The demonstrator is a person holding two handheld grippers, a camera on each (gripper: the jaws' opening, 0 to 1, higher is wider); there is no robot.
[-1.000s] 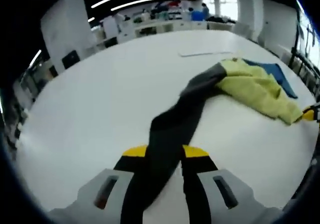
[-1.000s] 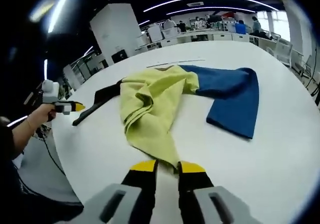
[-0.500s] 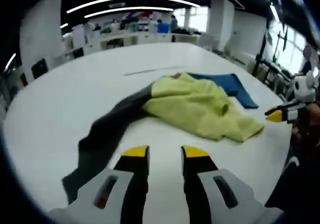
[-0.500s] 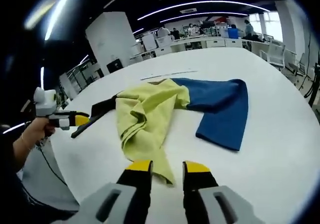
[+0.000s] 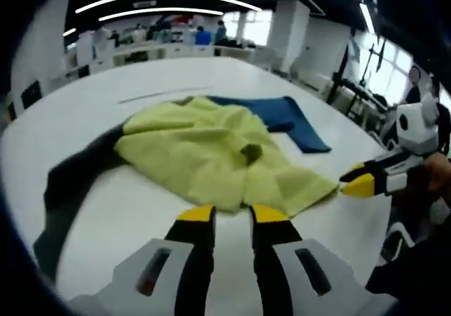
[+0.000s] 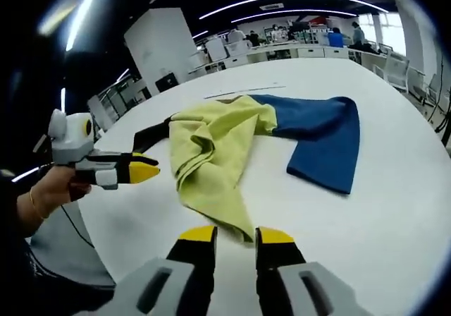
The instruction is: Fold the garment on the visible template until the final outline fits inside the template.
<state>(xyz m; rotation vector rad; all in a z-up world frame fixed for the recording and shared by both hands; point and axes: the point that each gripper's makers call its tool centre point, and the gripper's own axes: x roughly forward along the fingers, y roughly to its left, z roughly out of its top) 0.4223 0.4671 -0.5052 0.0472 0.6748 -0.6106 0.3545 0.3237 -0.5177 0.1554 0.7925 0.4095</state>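
Note:
The garment lies crumpled on the white table (image 5: 141, 210), with a yellow-green body (image 5: 197, 150) (image 6: 211, 154), a dark grey sleeve (image 5: 67, 185) (image 6: 144, 136) and a blue sleeve (image 5: 282, 115) (image 6: 320, 143). My left gripper (image 5: 231, 216) stands open at the near hem of the yellow body, with nothing between its jaws. It comes into the right gripper view (image 6: 144, 169) from the left, a little short of the cloth. My right gripper (image 6: 235, 235) is open, and the yellow corner (image 6: 239, 224) reaches its tips. Seen from the left gripper view, the right gripper (image 5: 359, 184) sits just beside that corner.
A thin pale strip (image 6: 243, 90) (image 5: 158, 94) lies on the table beyond the garment. The table's rounded edge (image 6: 84, 238) runs close below both grippers. A hand (image 6: 49, 192) holds the left gripper. Desks and chairs (image 6: 296, 48) stand far behind.
My left gripper let go of the dark grey sleeve and swung over to the yellow hem. My right gripper released the yellow corner, drew back a little, and now sits at it again.

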